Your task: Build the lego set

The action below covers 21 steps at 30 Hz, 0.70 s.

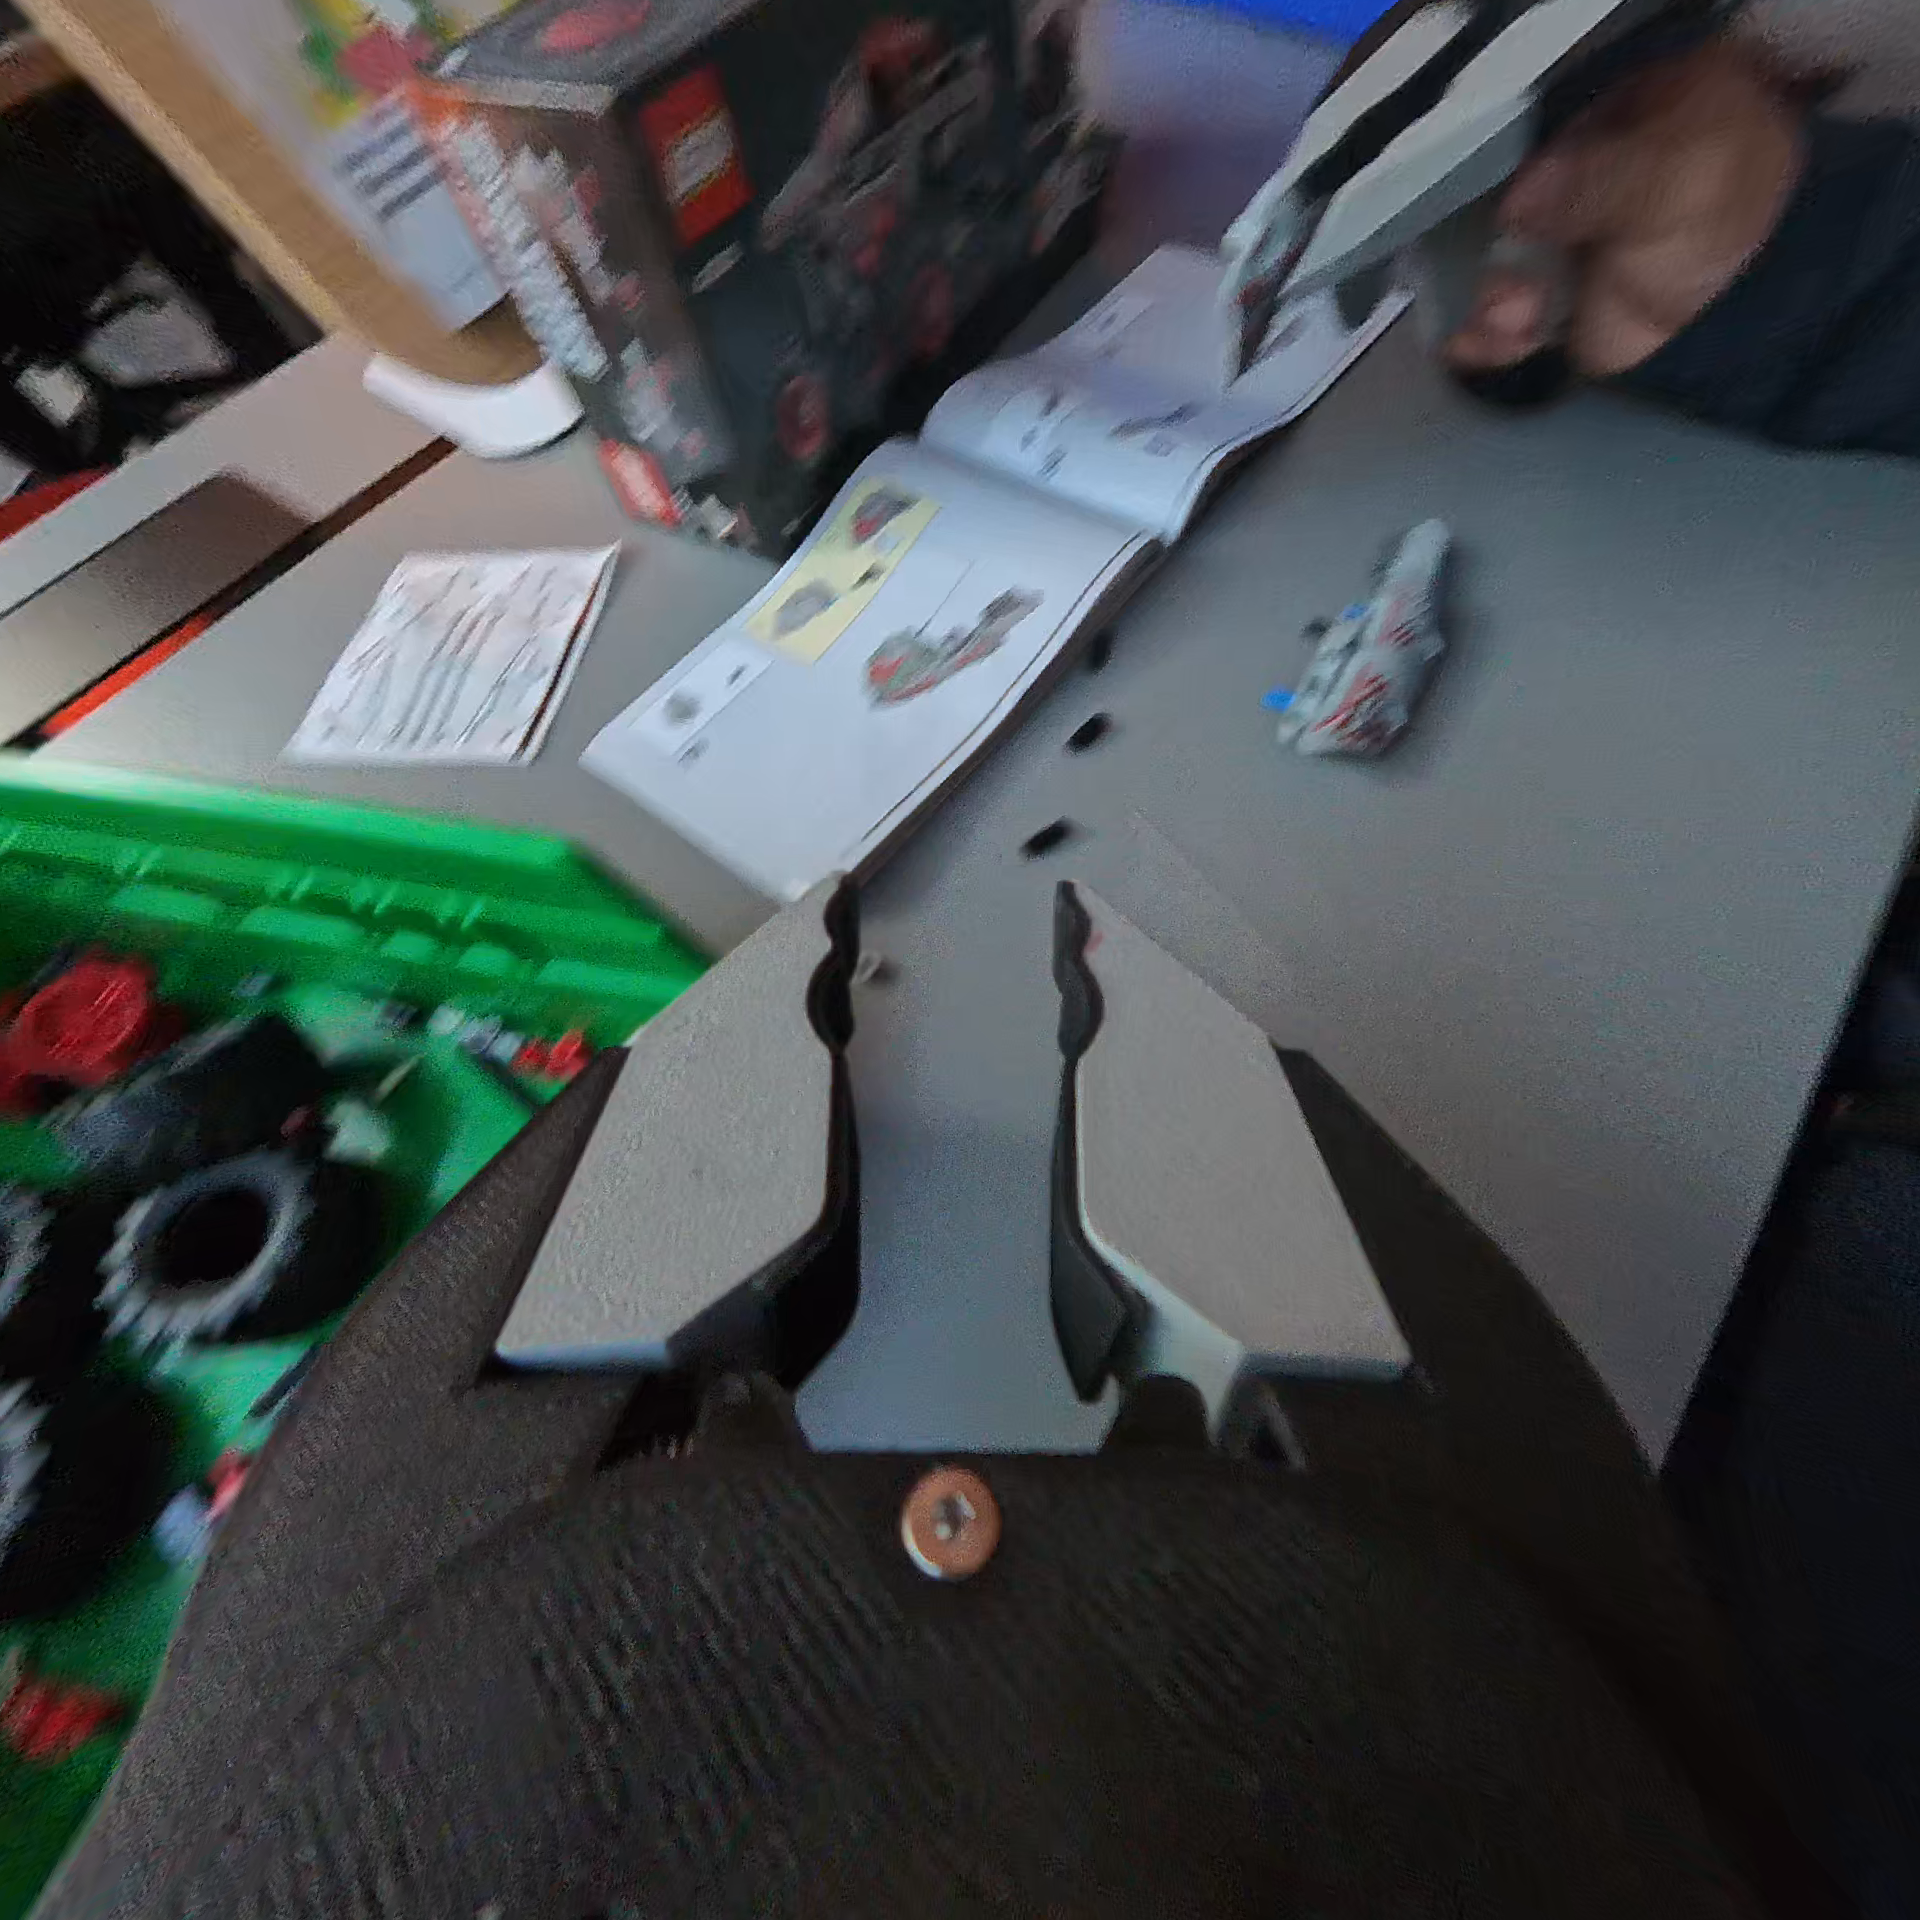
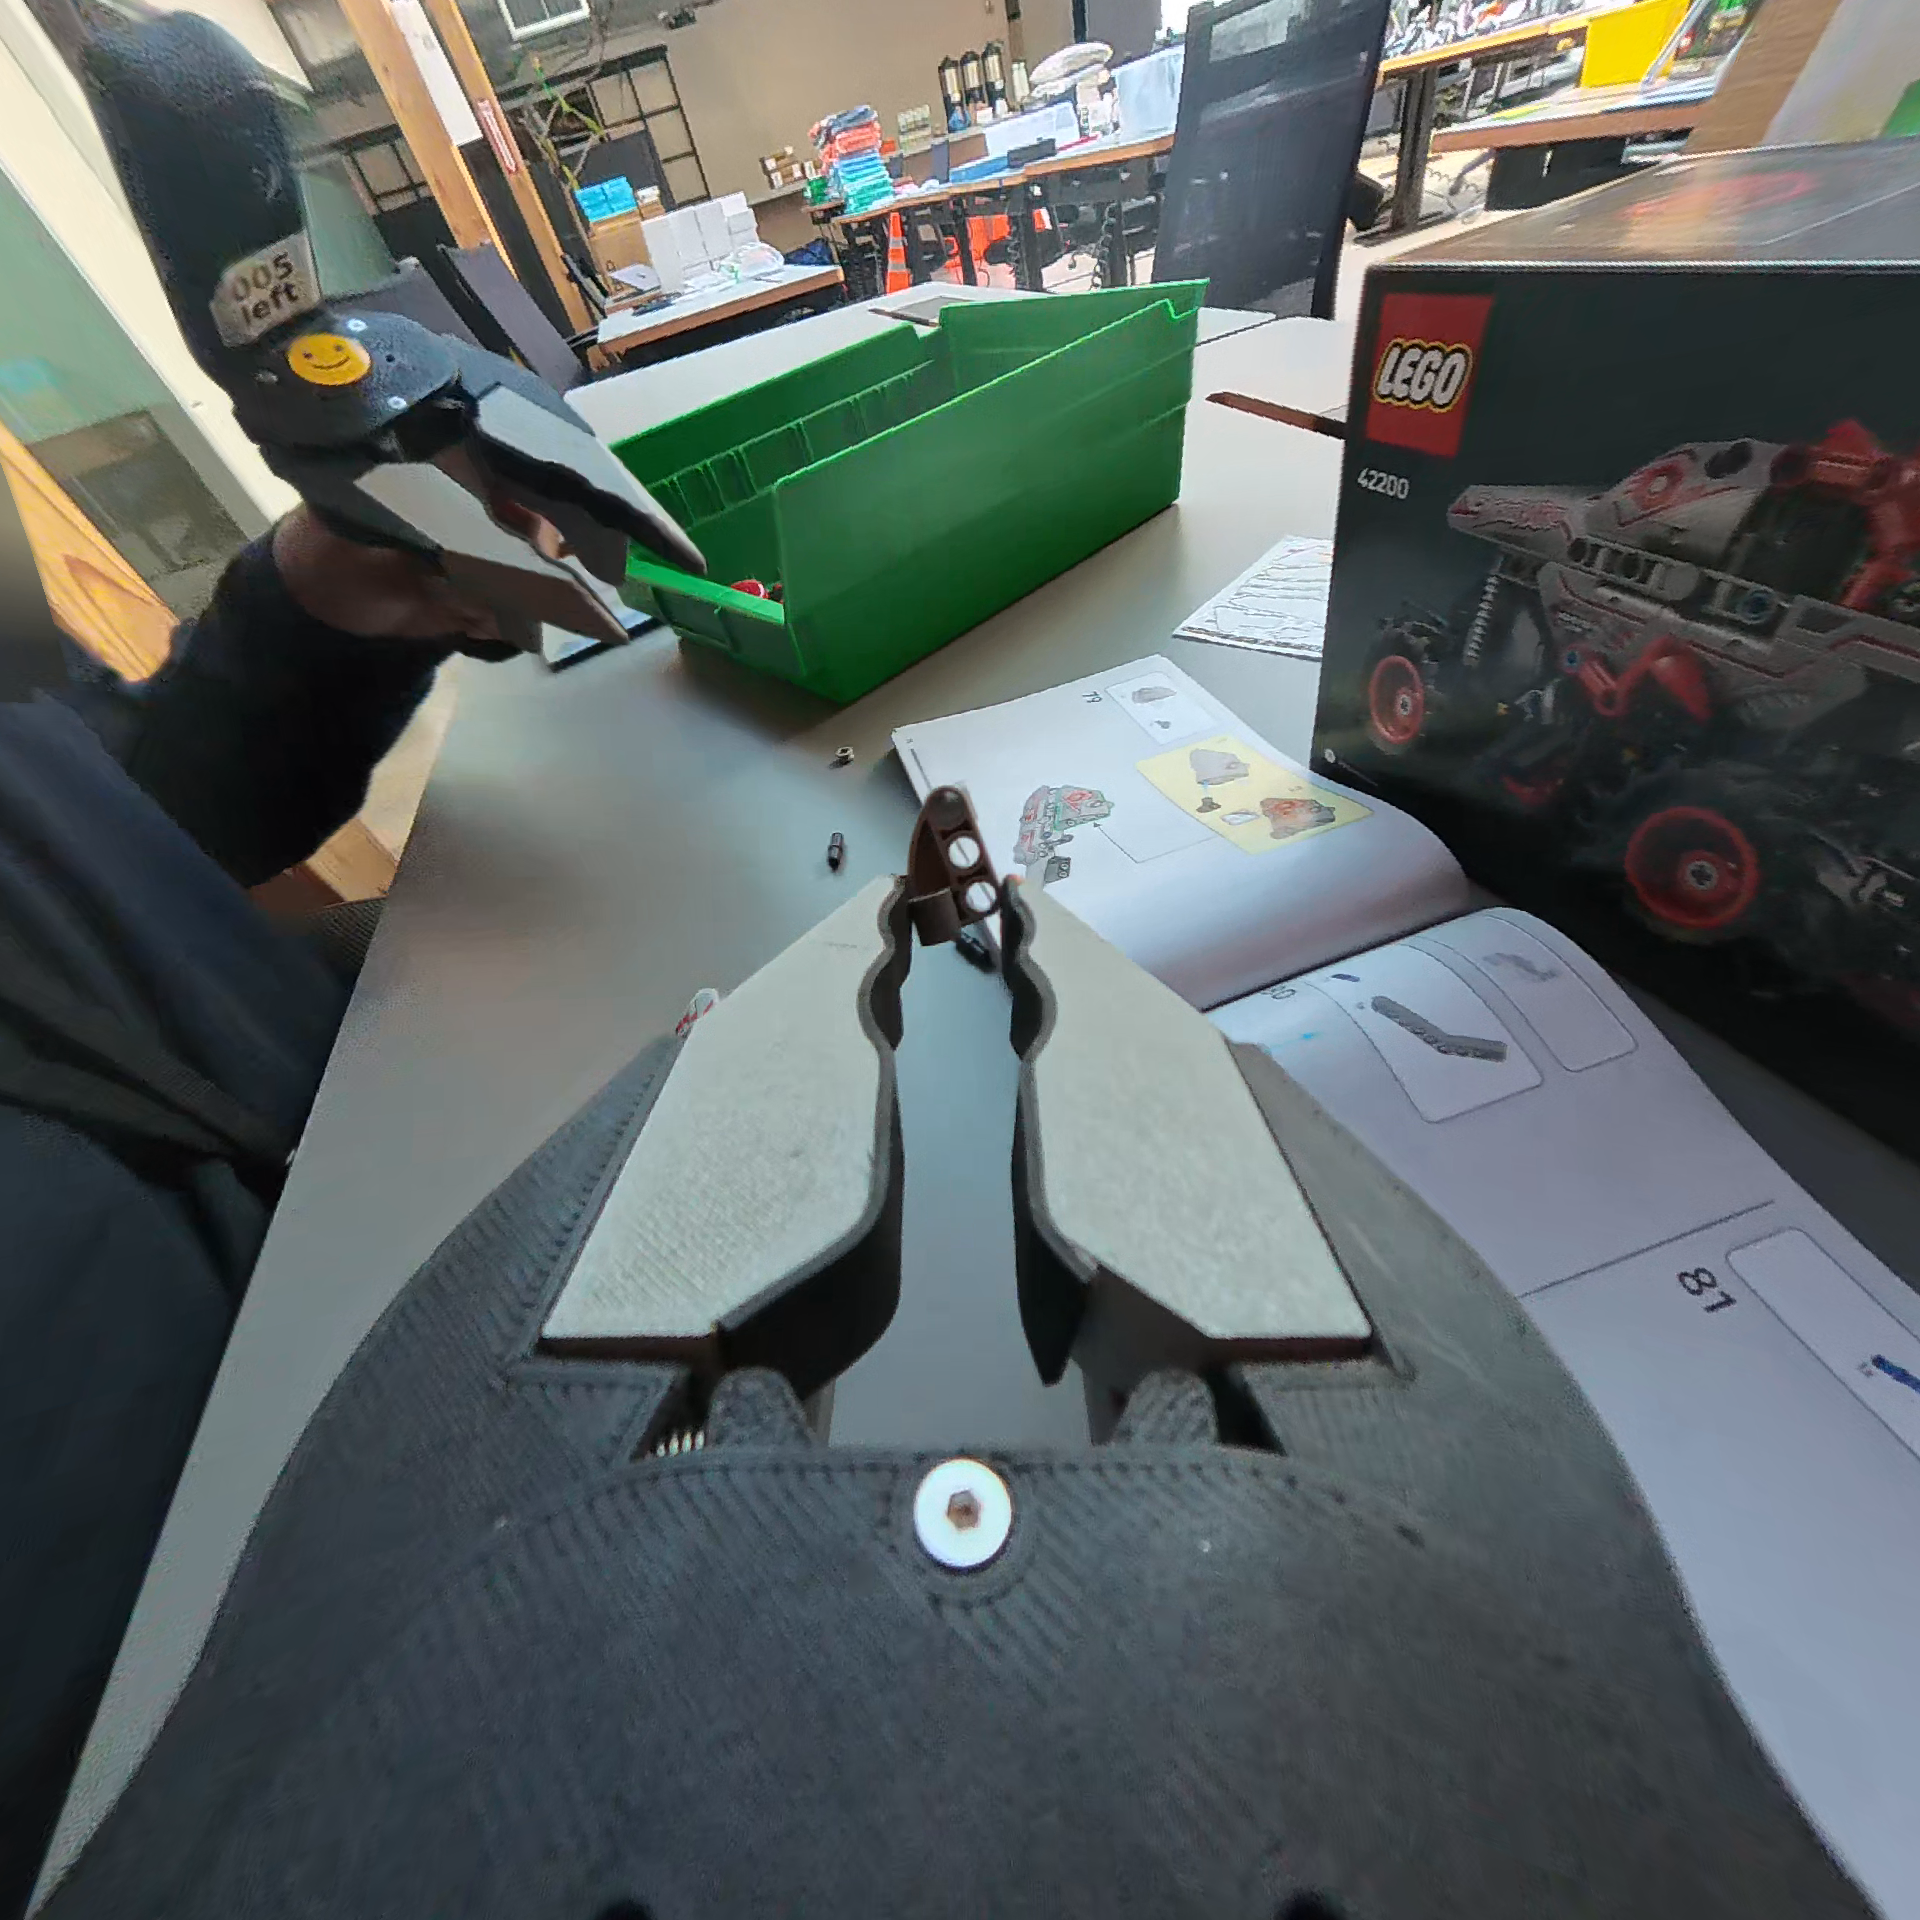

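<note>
Two grippers work over a grey desk point(image 2: 582, 831). At the desk's left edge, the left gripper point(image 1: 954, 914) hangs with its jaws spread wide and nothing between them, next to the green bin point(image 2: 935, 499) that holds black tyres point(image 1: 223, 1247) and red parts point(image 1: 83, 1023). A sheet of stickers point(image 1: 468, 655) lies behind the bin, toward the far edge. Mid-desk, the instruction booklet point(image 2: 1195, 831) lies open, with small black pins point(image 2: 834, 850) loose on the desk just beside its near edge. Over that edge the right gripper point(image 2: 954, 904) pinches a dark brown beam with round holes point(image 2: 956, 862), held upright at its tips. A small grey and red sub-assembly point(image 1: 1371, 655) rests toward the near edge. The set's box point(image 2: 1621, 623) stands at the right.
</note>
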### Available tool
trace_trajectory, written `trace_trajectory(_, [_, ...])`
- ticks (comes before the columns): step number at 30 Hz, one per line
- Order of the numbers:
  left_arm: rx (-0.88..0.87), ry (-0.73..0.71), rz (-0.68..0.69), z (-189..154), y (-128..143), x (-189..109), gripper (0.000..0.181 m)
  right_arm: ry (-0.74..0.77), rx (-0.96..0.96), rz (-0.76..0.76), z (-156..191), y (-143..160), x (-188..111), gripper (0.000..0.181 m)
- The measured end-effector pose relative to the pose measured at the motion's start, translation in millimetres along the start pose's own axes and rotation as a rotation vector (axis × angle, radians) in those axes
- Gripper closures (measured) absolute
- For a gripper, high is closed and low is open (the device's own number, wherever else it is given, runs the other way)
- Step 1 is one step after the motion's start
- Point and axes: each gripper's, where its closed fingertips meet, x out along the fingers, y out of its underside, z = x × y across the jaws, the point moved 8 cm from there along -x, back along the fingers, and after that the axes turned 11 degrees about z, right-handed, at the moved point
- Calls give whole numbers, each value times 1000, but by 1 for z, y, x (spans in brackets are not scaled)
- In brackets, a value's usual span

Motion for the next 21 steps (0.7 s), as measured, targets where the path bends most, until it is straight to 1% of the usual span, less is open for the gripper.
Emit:
trace_trajectory(2, [-40, -105, 113, 21, 25, -14, 137, 2, 11, -6, -4, 0, -1, 169])
trace_trajectory(3, [-47, -142, 156, 30, 36, -18, 135, 0, 19, -6, -6, 0, -1, 169])
trace_trajectory(6, [-13, -193, 348, 47, 62, -11, 131, -2, 34, 6, -9, 2, 0, 169])
trace_trajectory(7, [29, -239, 397, 52, 66, -8, 137, 1, 35, 11, -10, 3, 1, 169])
trace_trajectory(8, [104, -288, 424, 55, 69, -7, 147, 3, 34, 15, -10, 4, 1, 169])
trace_trajectory(11, [287, -343, 556, 58, 77, 0, 152, 9, 29, 22, -11, 4, 0, 169])
trace_trajectory(12, [326, -346, 565, 59, 78, 1, 152, 11, 27, 26, -12, 4, 0, 169])
trace_trajectory(13, [322, -319, 558, 60, 79, 0, 152, 11, 25, 31, -12, 4, 0, 169])
trace_trajectory(15, [306, -221, 542, 64, 80, -5, 154, 5, 22, 41, -13, 5, 0, 169])
trace_trajectory(16, [335, -173, 519, 64, 83, -9, 155, 1, 21, 45, -13, 5, 0, 169])
trace_trajectory(18, [459, -140, 486, 61, 94, -21, 155, -6, 20, 49, -14, 5, 0, 169])
trace_trajectory(20, [477, -102, 447, 52, 102, -31, 154, -9, 20, 48, -14, 5, 0, 169])
trace_trajectory(21, [502, -113, 426, 46, 105, -35, 154, -11, 22, 45, -15, 6, -1, 169])
